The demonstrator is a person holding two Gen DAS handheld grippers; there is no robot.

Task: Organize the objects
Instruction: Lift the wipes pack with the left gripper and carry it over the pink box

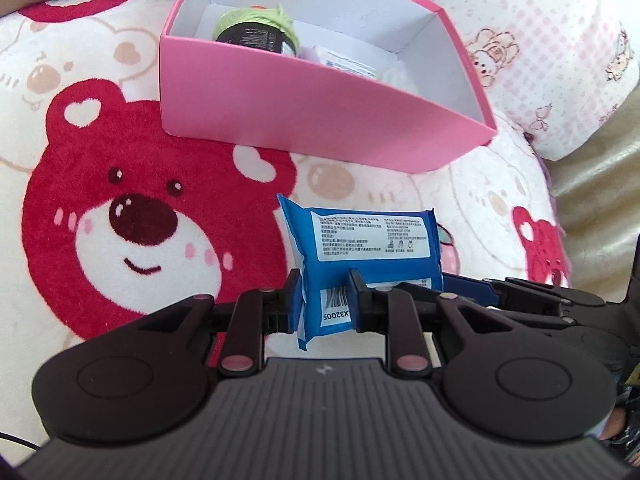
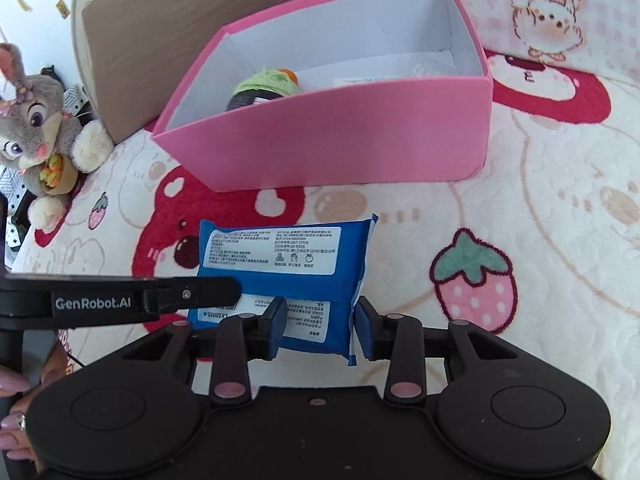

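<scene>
A blue wipes pack (image 1: pixel 372 236) with a white label is held above the bear blanket, just in front of the pink box (image 1: pixel 304 120). My left gripper (image 1: pixel 325 300) is shut on the pack's left end. My right gripper (image 2: pixel 322 324) is shut on its right end; the pack (image 2: pixel 288 256) shows there too, with the left gripper's arm (image 2: pixel 120 300) crossing in from the left. The pink box (image 2: pixel 340 136) is open and holds a green-topped dark jar (image 1: pixel 256 32) and a white packet (image 1: pixel 348 64).
A white blanket with red bears (image 1: pixel 120 208) and strawberries (image 2: pixel 472 280) covers the surface. A grey plush rabbit (image 2: pixel 36 128) and a brown cushion (image 2: pixel 168 40) sit at the back left. A pink checked pillow (image 1: pixel 540 48) lies right of the box.
</scene>
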